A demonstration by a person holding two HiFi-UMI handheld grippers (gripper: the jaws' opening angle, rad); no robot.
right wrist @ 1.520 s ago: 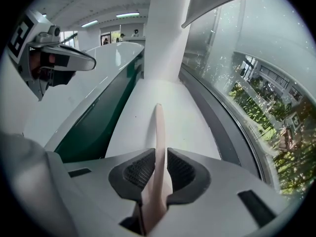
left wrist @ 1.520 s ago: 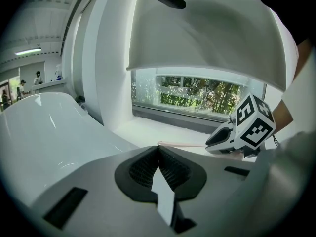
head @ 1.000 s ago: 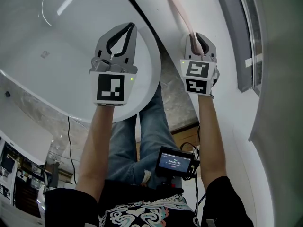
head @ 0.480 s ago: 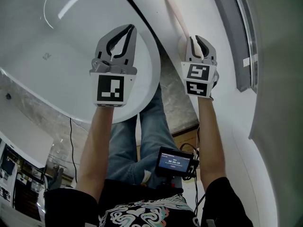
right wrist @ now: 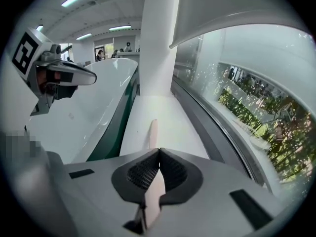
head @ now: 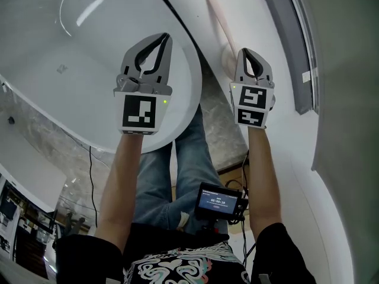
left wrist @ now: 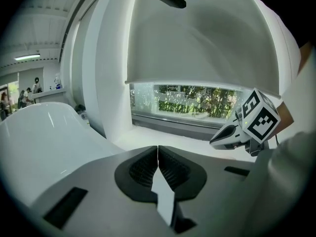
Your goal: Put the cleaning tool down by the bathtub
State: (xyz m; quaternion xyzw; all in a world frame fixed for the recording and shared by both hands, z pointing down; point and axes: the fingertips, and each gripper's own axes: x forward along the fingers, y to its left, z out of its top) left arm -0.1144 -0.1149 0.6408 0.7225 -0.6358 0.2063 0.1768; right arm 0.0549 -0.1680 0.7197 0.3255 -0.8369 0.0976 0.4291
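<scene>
Right gripper view: cleaning tool on ledge could be knocked off by the closed, empty right gripper.

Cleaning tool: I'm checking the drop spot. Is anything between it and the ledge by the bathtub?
Nothing visible is in the way: the cleaning tool lies along the white ledge beside the bathtub, with bare ledge around it.

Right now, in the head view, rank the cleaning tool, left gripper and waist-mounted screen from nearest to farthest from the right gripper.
1. cleaning tool, on the ledge just ahead.
2. left gripper, across to its left.
3. screen, back at the person's waist.
</scene>
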